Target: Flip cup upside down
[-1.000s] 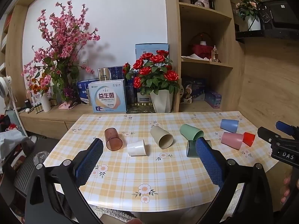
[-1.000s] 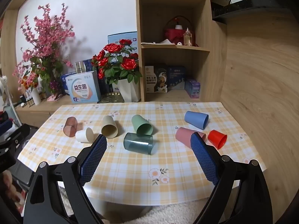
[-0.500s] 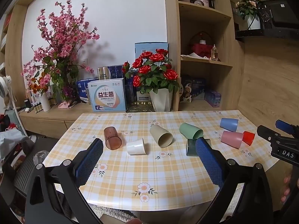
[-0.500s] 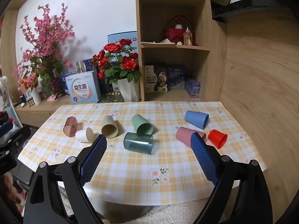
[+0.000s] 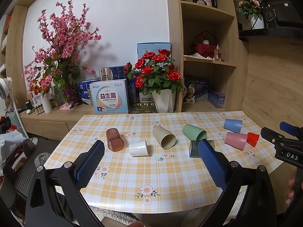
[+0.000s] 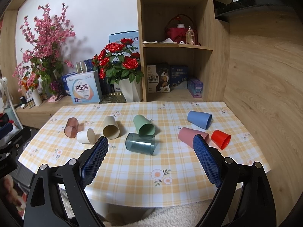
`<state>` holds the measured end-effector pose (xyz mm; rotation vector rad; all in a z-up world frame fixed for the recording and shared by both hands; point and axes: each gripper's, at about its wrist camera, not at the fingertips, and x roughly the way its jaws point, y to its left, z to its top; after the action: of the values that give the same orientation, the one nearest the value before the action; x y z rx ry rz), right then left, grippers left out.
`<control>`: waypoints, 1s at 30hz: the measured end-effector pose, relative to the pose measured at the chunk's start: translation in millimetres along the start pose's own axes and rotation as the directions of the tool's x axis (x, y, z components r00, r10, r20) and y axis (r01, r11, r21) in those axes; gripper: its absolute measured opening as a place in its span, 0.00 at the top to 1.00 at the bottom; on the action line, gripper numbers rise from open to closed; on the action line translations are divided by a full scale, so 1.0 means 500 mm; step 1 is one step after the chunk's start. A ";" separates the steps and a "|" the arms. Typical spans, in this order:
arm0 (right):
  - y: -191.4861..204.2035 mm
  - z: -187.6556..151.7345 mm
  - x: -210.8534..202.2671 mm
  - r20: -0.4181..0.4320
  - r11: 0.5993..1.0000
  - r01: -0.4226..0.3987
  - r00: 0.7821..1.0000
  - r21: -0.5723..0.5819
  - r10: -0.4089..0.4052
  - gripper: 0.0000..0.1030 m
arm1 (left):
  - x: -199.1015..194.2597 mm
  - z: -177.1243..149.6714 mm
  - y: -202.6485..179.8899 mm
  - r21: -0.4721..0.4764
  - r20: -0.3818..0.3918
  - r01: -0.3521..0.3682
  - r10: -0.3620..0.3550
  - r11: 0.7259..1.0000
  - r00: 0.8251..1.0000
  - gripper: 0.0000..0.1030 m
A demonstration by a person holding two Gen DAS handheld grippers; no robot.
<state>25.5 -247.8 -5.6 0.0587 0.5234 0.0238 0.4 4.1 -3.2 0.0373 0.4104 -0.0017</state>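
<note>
Several cups lie on their sides on the checked table [image 5: 151, 179]: brown clear cup [image 5: 114, 139], white cup [image 5: 138, 148], beige cup [image 5: 163, 138], green cup [image 5: 194, 131], dark teal clear cup [image 6: 140, 143], pink cup [image 5: 235, 140], red cup [image 5: 252, 138], blue cup [image 5: 233, 125]. My left gripper [image 5: 150, 158] is open and empty, held above the table's near edge. My right gripper [image 6: 150, 157] is open and empty, a little short of the teal cup, and also shows at the right edge of the left wrist view [image 5: 284, 141].
A white pot of red roses [image 5: 163, 102] and a white box [image 5: 108, 98] stand on the low cabinet behind the table. A wooden shelf unit [image 6: 178, 43] rises at the back right. A wooden wall [image 6: 265, 75] borders the table's right side.
Both views have shifted only very slightly; the left gripper has eased a touch upward and forward. No cup has moved, and both grippers stay open.
</note>
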 end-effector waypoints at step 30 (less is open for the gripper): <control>-0.004 -0.008 0.007 -0.010 1.000 -0.002 1.000 0.005 0.002 0.15 | 0.009 -0.015 -0.005 0.000 -0.013 -0.007 0.007 1.000 1.000 0.06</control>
<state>26.6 -249.3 -10.7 0.0641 0.5332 0.0247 1.8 1.9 -11.8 0.0390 0.4228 0.0050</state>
